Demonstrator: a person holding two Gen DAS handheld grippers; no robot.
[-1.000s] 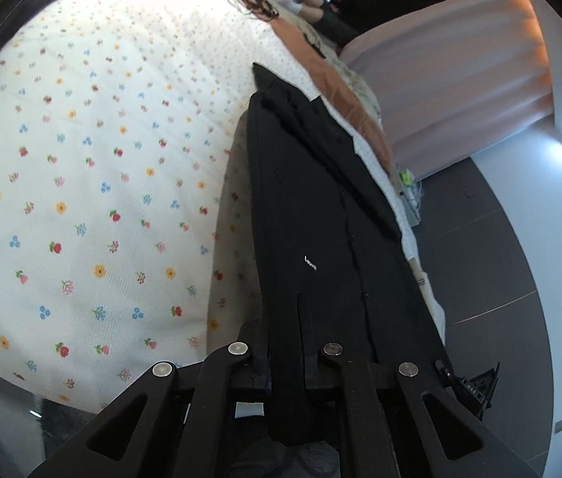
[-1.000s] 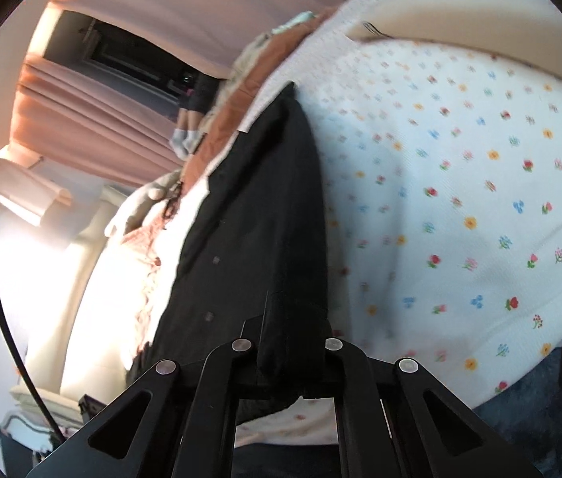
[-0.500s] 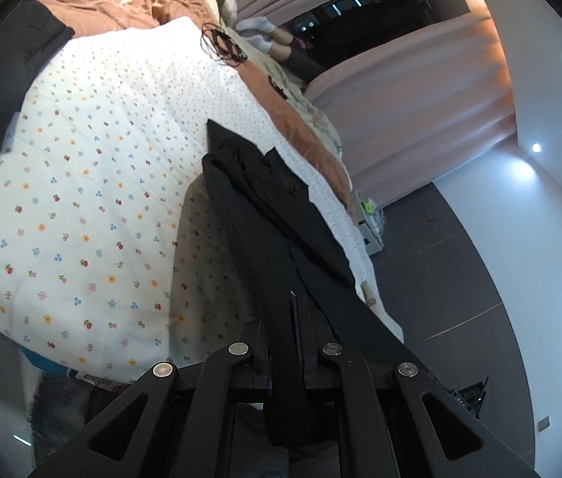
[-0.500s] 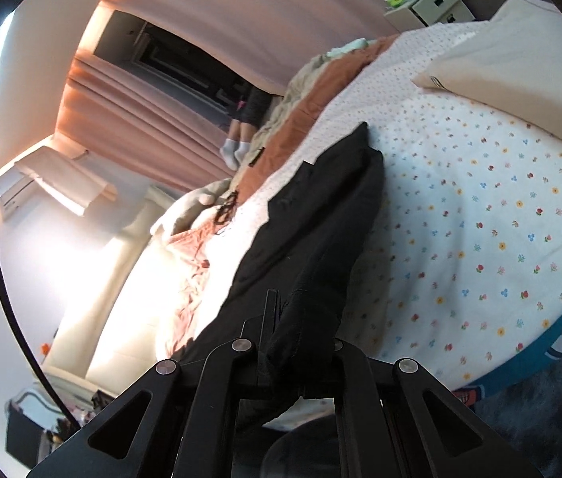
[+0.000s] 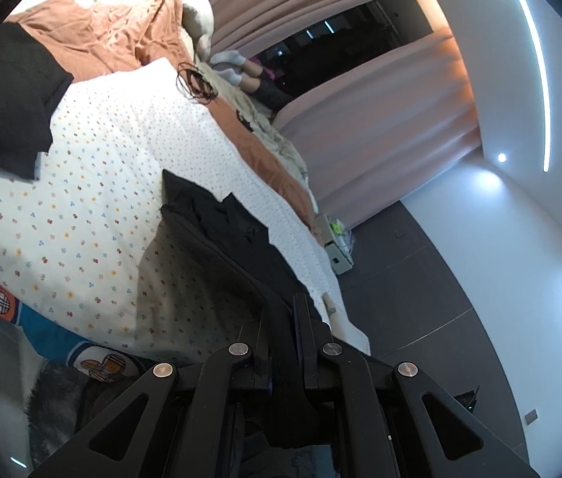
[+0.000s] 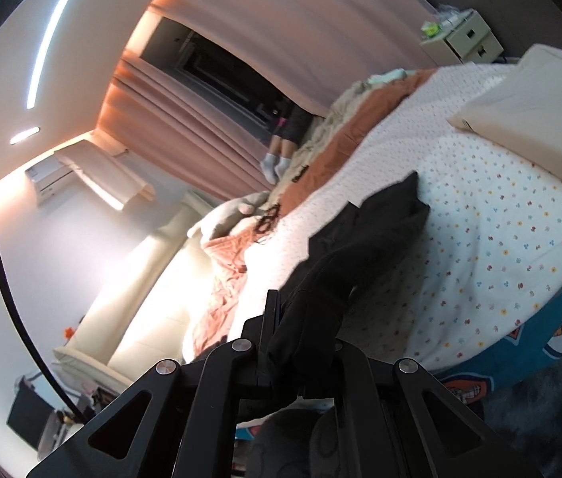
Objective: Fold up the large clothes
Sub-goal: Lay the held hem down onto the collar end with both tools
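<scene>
A large black garment (image 5: 221, 223) hangs stretched between both grippers above the white flower-print bedsheet (image 5: 93, 199). Its far end still rests on the sheet. My left gripper (image 5: 286, 318) is shut on one edge of the black garment, with cloth bunched between the fingers. My right gripper (image 6: 300, 318) is shut on the other edge of the black garment (image 6: 368, 235), and the cloth drapes over the fingers and hides the tips.
A second dark folded cloth (image 5: 6, 99) lies at the left of the bed. An orange blanket (image 5: 113, 36) and a plush toy (image 5: 197, 4) lie beyond. A cream pillow (image 6: 535, 107) sits at right. A bedside cabinet (image 6: 464, 36) and curtains (image 5: 380, 119) stand behind the bed.
Both grippers have lifted and pulled back from the bed with the black garment. It now hangs mostly off the sheet, and more of the room shows.
</scene>
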